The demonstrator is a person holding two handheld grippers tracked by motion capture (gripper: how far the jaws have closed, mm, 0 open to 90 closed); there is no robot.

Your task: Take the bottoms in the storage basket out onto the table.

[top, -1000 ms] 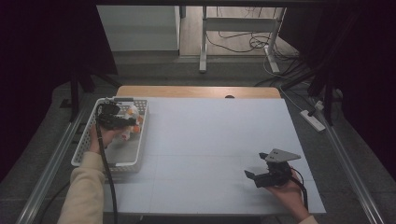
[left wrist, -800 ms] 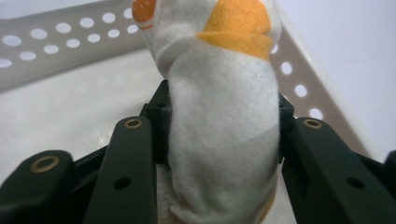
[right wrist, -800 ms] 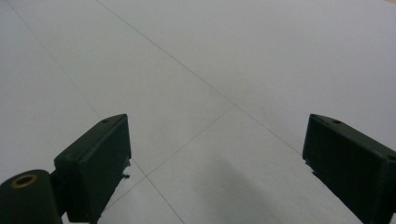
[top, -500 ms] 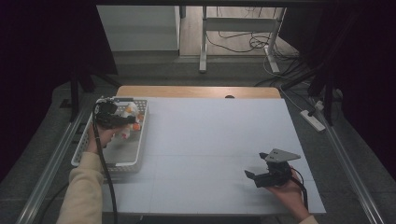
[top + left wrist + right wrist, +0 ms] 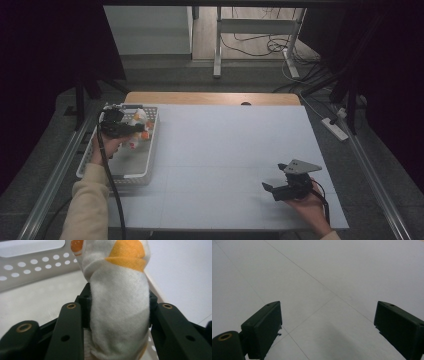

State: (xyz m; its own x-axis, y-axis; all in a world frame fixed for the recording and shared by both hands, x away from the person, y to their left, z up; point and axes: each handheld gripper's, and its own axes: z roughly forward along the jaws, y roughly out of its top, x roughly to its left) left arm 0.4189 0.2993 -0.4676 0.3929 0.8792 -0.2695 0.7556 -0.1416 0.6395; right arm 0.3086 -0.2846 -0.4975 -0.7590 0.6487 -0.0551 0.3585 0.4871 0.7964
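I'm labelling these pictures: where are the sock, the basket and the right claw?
sock (image 5: pixel 117 315), left gripper view, white middle.
basket (image 5: pixel 131 178), high view, near rim.
right claw (image 5: pixel 268 189), high view, between its tips.

1. In the left gripper view, the white and orange sock (image 5: pixel 117 312) runs off the top and bottom edges, and its lower end is hidden between the jaws
2. The white basket (image 5: pixel 30 267) is cut off at the left and top, its far wall blurred
3. From the high view, the basket's other contents are too small to identify
4. The right gripper (image 5: pixel 327 327) jaws run off the bottom edge
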